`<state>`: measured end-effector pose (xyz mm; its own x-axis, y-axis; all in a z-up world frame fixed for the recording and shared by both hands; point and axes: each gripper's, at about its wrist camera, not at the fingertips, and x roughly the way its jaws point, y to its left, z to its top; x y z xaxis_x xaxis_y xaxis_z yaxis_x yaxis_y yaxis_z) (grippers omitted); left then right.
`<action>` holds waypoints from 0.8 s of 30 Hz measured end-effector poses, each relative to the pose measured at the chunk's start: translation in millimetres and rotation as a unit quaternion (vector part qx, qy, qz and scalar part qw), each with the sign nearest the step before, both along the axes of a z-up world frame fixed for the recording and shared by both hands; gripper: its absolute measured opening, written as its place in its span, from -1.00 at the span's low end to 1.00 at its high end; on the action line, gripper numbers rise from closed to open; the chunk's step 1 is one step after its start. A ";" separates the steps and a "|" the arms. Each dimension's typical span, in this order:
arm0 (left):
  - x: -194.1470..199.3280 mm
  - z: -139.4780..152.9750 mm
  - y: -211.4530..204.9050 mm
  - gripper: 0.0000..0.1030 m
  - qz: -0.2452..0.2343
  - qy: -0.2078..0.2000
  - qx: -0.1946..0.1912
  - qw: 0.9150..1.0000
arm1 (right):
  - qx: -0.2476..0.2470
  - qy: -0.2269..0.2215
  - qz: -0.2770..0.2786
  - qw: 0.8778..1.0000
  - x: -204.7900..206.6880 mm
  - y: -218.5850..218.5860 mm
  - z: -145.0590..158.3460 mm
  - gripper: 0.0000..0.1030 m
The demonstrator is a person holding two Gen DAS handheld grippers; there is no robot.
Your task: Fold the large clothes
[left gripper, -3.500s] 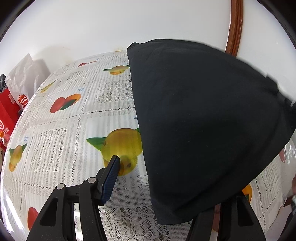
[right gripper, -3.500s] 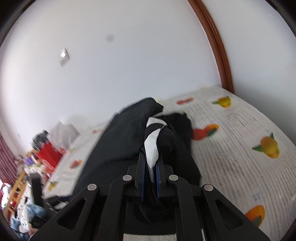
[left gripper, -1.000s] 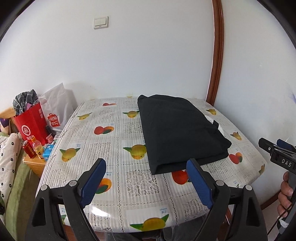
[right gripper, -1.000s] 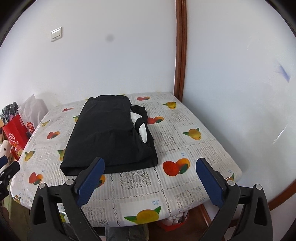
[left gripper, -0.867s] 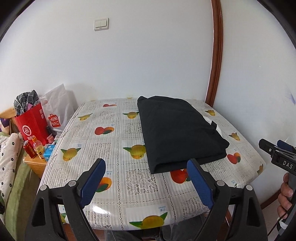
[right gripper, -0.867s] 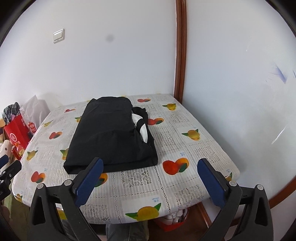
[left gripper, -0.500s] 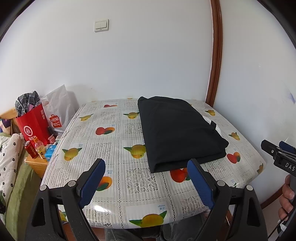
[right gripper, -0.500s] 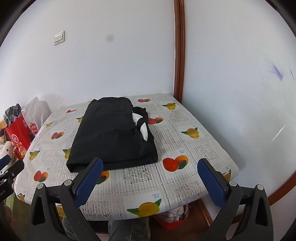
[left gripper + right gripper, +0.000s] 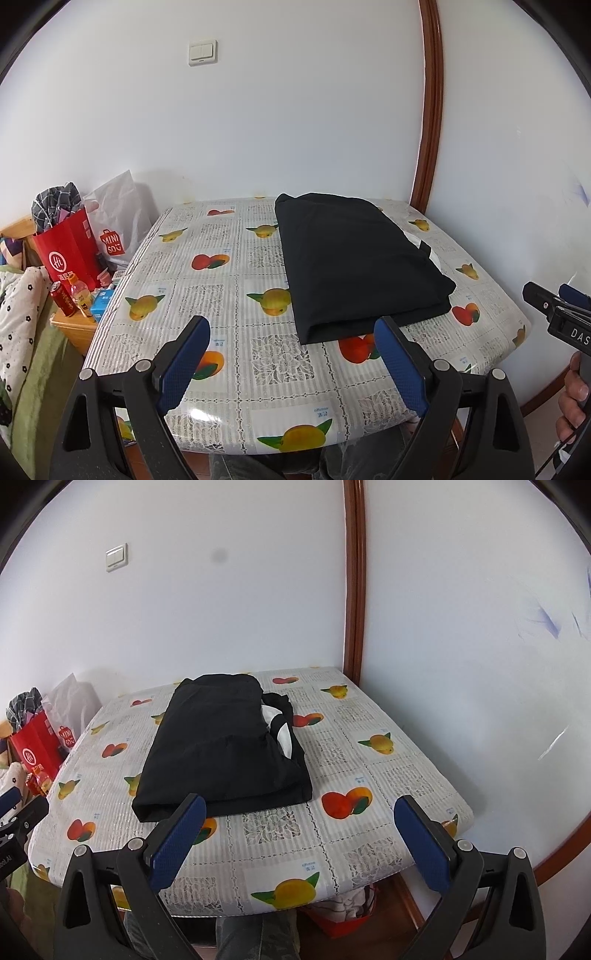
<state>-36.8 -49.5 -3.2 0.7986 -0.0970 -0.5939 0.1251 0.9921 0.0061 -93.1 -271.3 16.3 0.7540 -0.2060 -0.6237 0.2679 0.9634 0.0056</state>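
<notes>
On the left of the table (image 9: 229,413), beside its edge, stand a red bag (image 9: 70,254) with a round white logo and a white bag (image 9: 114,225) reading "MINISO"; a can (image 9: 63,298) and a bottle (image 9: 82,297) have labels too small to read. Further right the left gripper (image 9: 291,354) is spread wide and empty. The folded black garment (image 9: 354,262) lies flat on the table, a white part (image 9: 277,725) peeking out at its right side, so the fold could slip open if bumped. The right gripper (image 9: 299,834) is also wide and empty; its body shows "DAS".
</notes>
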 end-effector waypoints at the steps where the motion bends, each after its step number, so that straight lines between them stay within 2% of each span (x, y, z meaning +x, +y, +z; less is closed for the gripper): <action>1: -0.2 0.1 0.4 0.75 0.001 0.000 0.000 1.000 | 0.000 0.001 0.000 1.000 -0.2 -0.1 -0.2 0.95; 24: -1.0 4.0 3.9 0.76 0.009 -0.003 -0.005 1.000 | 0.000 -0.001 0.004 1.000 -4.2 2.7 -0.3 0.95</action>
